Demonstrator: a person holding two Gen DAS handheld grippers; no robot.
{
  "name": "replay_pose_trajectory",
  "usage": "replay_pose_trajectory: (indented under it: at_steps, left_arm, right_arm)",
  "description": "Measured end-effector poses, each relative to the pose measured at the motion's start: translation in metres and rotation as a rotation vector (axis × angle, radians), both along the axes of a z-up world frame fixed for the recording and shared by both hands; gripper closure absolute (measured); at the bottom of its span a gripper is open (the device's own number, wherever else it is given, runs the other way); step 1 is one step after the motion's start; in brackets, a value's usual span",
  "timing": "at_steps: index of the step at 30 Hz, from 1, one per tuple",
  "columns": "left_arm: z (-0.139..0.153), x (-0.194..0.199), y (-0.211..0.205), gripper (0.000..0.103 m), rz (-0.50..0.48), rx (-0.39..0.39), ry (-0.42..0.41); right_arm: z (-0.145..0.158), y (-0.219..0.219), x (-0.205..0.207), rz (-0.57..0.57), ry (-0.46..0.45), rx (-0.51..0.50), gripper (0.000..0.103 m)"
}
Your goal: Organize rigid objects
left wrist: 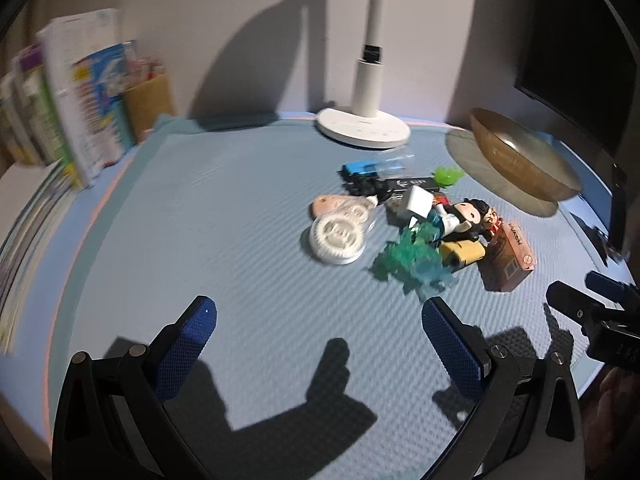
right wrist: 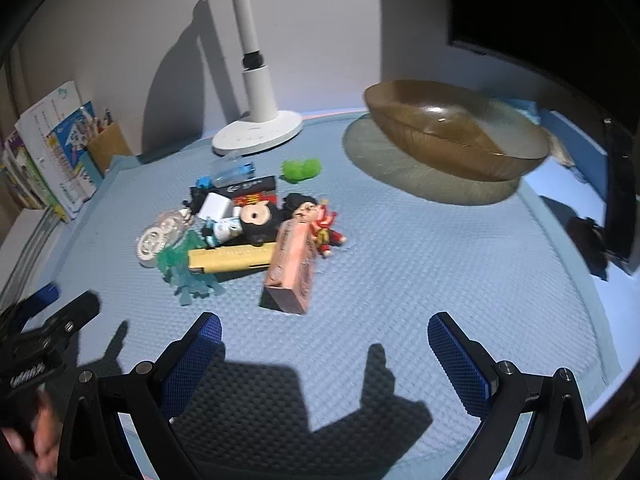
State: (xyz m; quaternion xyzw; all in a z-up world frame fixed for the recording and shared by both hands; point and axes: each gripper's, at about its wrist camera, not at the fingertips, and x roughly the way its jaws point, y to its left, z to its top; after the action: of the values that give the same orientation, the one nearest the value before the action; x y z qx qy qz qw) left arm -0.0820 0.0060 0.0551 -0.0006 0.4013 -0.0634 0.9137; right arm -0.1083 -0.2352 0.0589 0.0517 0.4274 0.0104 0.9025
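A pile of small objects lies mid-mat: a pink box (right wrist: 292, 264) (left wrist: 508, 256), a yellow bar (right wrist: 232, 258), a black-haired figurine (right wrist: 260, 220) (left wrist: 464, 216), a small red figurine (right wrist: 326, 228), teal spiky pieces (left wrist: 408, 260) (right wrist: 188, 276), a round white toothed disc (left wrist: 338, 236) (right wrist: 154, 240) and a white cube (left wrist: 420, 202). A brown bowl (right wrist: 456, 128) (left wrist: 524, 160) sits at the back right. My left gripper (left wrist: 320, 312) is open, short of the pile. My right gripper (right wrist: 324, 328) is open, just in front of the pink box. Both hold nothing.
A white lamp base (left wrist: 362, 126) (right wrist: 258, 132) stands behind the pile. Books (left wrist: 84, 92) and a pencil holder (right wrist: 108, 144) line the back left. A dark monitor (right wrist: 552, 12) and its stand (right wrist: 620, 188) are at the right. The blue mat (right wrist: 420, 280) ends near both grippers.
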Motion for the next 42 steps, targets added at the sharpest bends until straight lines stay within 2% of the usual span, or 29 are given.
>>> replay_pose_trajectory:
  at_steps: [4,6,8,10,13,17,19,20,22,25,27,31,34,38,39,40,41,42]
  left_arm:
    - [-0.005,0.030,-0.001,0.001,-0.044,0.068,0.028]
    - [-0.008,0.044,-0.002,0.001,-0.070,0.061,0.050]
    - [-0.013,0.056,-0.004,0.001,-0.105,0.050,0.074]
    - [-0.019,0.066,-0.007,0.001,-0.121,0.054,0.094]
    - [-0.027,0.080,-0.012,0.001,-0.149,0.064,0.121]
    - [-0.024,0.093,-0.009,0.001,-0.155,0.017,0.106]
    - [-0.024,0.097,-0.007,0.003,-0.160,0.001,0.118]
    - [-0.024,0.097,-0.007,0.004,-0.168,-0.009,0.121]
    - [-0.025,0.094,-0.007,0.005,-0.178,-0.015,0.113]
    - [-0.028,0.093,-0.004,0.005,-0.182,-0.032,0.110]
    - [-0.030,0.095,0.004,0.005,-0.164,-0.055,0.138]
    - [-0.030,0.092,0.017,0.006,-0.138,-0.077,0.133]
    - [-0.033,0.091,0.014,0.006,-0.169,-0.067,0.149]
    - [-0.042,0.095,-0.003,0.007,-0.196,-0.010,0.151]
    - [-0.044,0.098,-0.006,0.011,-0.199,-0.008,0.156]
    - [-0.045,0.100,-0.006,0.020,-0.203,-0.020,0.161]
    - [-0.043,0.101,-0.005,0.029,-0.207,-0.045,0.154]
    - [-0.040,0.100,-0.004,0.056,-0.220,-0.070,0.145]
  right_arm:
    - [-0.006,0.003,0.017,0.044,0.046,0.056,0.000]
    - [-0.009,0.007,0.025,0.055,0.057,0.045,0.000]
    - [-0.011,0.011,0.032,0.054,0.062,0.017,0.008]
    - [-0.014,0.014,0.040,0.062,0.072,0.005,0.023]
    - [-0.020,0.017,0.052,0.064,0.091,0.000,0.027]
    - [-0.029,0.019,0.066,0.045,0.113,-0.018,0.039]
    - [-0.033,0.017,0.069,0.040,0.125,-0.026,0.055]
    - [-0.034,0.016,0.069,0.041,0.127,-0.018,0.060]
    - [-0.035,0.010,0.069,0.047,0.129,0.022,0.073]
    - [-0.033,0.000,0.063,0.050,0.123,0.069,0.078]
    - [-0.030,-0.008,0.056,0.052,0.119,0.096,0.081]
    - [-0.031,-0.031,0.046,0.042,0.128,0.192,0.082]
    - [-0.036,-0.049,0.042,0.055,0.143,0.296,0.082]
    - [-0.038,-0.056,0.042,0.054,0.141,0.306,0.078]
    - [-0.038,-0.058,0.043,0.048,0.142,0.308,0.071]
    - [-0.039,-0.060,0.045,0.036,0.150,0.295,0.054]
    - [-0.040,-0.062,0.046,0.021,0.157,0.274,0.044]
    - [-0.040,-0.065,0.044,0.011,0.148,0.265,0.038]
